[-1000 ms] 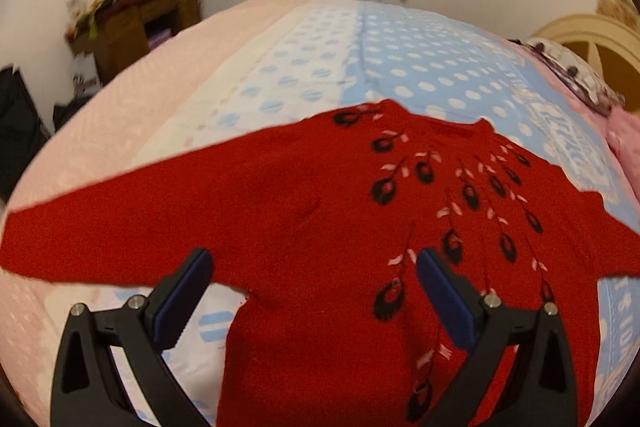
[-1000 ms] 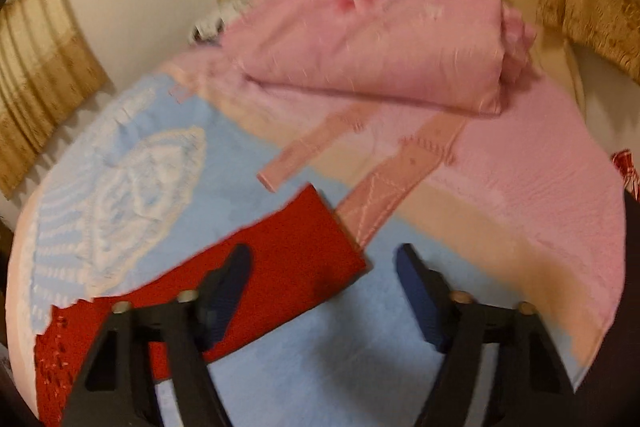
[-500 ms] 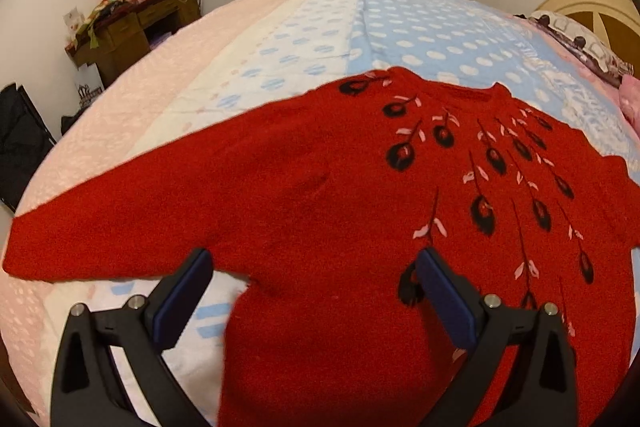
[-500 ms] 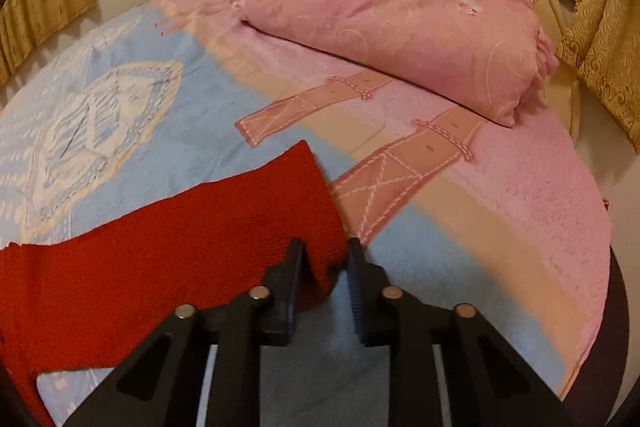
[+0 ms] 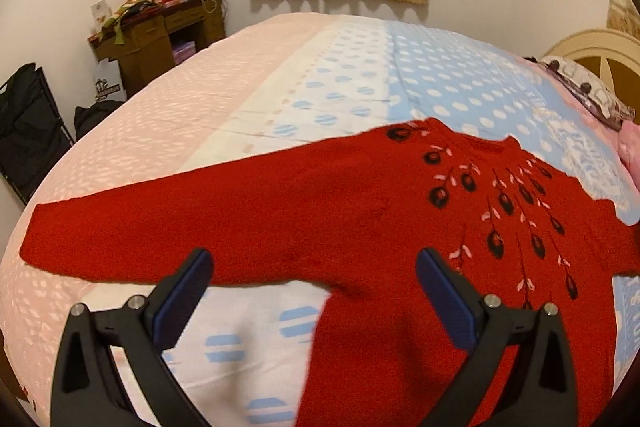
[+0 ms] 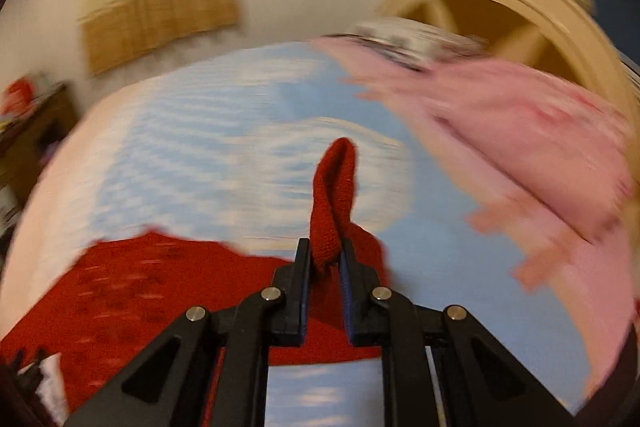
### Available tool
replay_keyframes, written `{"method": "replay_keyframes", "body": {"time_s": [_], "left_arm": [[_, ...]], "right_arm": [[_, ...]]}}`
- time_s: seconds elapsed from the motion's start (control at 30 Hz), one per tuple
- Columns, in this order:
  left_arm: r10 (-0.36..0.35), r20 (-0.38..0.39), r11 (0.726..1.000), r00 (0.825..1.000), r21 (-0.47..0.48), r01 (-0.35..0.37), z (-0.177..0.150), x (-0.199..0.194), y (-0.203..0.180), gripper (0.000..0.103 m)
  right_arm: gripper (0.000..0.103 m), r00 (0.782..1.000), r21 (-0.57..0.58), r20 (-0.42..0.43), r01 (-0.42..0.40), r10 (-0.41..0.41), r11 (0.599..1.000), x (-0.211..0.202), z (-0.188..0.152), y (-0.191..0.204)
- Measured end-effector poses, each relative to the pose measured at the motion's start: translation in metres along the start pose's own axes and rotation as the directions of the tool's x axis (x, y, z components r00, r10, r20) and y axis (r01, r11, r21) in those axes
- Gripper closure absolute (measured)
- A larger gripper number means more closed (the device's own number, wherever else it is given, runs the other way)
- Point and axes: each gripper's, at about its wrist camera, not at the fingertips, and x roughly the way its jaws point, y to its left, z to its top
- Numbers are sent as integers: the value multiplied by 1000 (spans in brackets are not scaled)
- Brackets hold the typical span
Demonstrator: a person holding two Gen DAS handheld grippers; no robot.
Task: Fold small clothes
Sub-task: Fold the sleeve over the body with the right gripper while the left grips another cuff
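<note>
Already the right sleeve's end (image 6: 334,195) was pinched in the right gripper (image 6: 325,263), the sweater (image 5: 360,219) lying leftward; the left gripper (image 5: 314,285) was held open above the bed (image 5: 200,131).

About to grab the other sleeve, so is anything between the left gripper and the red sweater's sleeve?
Nothing visible. The left gripper, jaws open, hangs over the red sweater, whose sleeve lies flat and uncovered on the bedspread.
</note>
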Motion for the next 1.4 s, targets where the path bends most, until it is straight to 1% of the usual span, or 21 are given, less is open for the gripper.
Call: {"method": "replay_keyframes", "body": {"time_s": [0.1, 0.2, 0.23, 0.43, 0.5, 0.67, 0.73, 0.83, 0.87, 0.9, 0.93, 0.97, 1.07, 1.1, 1.17, 1.23, 1.27, 1.3, 1.33, 1.37, 1.4], "left_arm": [[15, 6, 1000, 1000, -13, -15, -3, -4, 13, 0], [54, 16, 998, 998, -33, -53, -6, -7, 33, 0], [66, 18, 997, 998, -38, -65, -8, -8, 39, 0], [129, -4, 987, 992, -95, -129, -14, -3, 81, 0], [141, -14, 983, 990, -116, -142, -15, 1, 91, 0], [150, -36, 978, 988, -139, -153, -19, 11, 102, 0], [147, -43, 979, 988, -139, -152, -22, 12, 103, 0], [142, -49, 980, 989, -131, -147, -24, 14, 100, 0], [141, -50, 981, 989, -128, -146, -24, 15, 98, 0], [138, -48, 981, 989, -127, -143, -25, 14, 100, 0], [136, -50, 982, 989, -125, -141, -25, 14, 98, 0], [134, -50, 983, 990, -123, -139, -25, 15, 97, 0], [140, -42, 984, 989, -106, -144, -25, 12, 94, 0], [146, -38, 984, 989, -100, -149, -26, 11, 94, 0], [152, -31, 983, 988, -98, -155, -27, 8, 97, 0], [162, -32, 981, 986, -105, -164, -29, 9, 101, 0], [167, -39, 979, 985, -113, -170, -30, 10, 105, 0], [170, -48, 977, 984, -121, -174, -32, 12, 108, 0], [173, -55, 975, 983, -130, -178, -33, 13, 111, 0], [178, -63, 972, 982, -143, -185, -35, 14, 116, 0], [185, -67, 969, 980, -155, -194, -36, 14, 121, 0]], "right_arm": [[90, 990, -98, -6, -138, 138, 986, 11, 1, 85], [91, 964, -165, -52, -264, 259, 950, 35, -18, 165], [91, 948, -169, -88, -318, 307, 933, 49, -30, 192], [92, 889, -214, -208, -449, 409, 867, 102, -101, 289], [92, 882, -227, -226, -461, 414, 858, 113, -123, 308], [92, 893, -306, -223, -445, 391, 842, 127, -161, 333], [91, 894, -325, -211, -445, 394, 835, 125, -165, 337], [84, 887, -343, -193, -461, 419, 818, 121, -170, 337], [78, 868, -330, -213, -496, 448, 803, 121, -172, 337], [58, 844, -307, -231, -535, 484, 787, 119, -172, 336], [39, 805, -267, -251, -591, 537, 761, 119, -172, 334], [35, 764, -225, -271, -641, 585, 733, 116, -173, 333], [35, 680, -162, -322, -725, 659, 669, 102, -172, 332], [35, 674, -155, -306, -732, 672, 664, 96, -170, 328], [35, 692, -141, -218, -720, 688, 680, 81, -158, 307], [40, 748, -120, -140, -663, 649, 739, 77, -145, 285], [46, 797, -108, -103, -604, 596, 789, 78, -139, 272], [62, 837, -107, -92, -547, 540, 830, 81, -135, 264], [74, 861, -109, -95, -508, 500, 854, 86, -135, 260], [78, 883, -110, -111, -467, 456, 878, 93, -136, 257], [81, 889, -106, -128, -453, 440, 885, 99, -139, 257]]}}
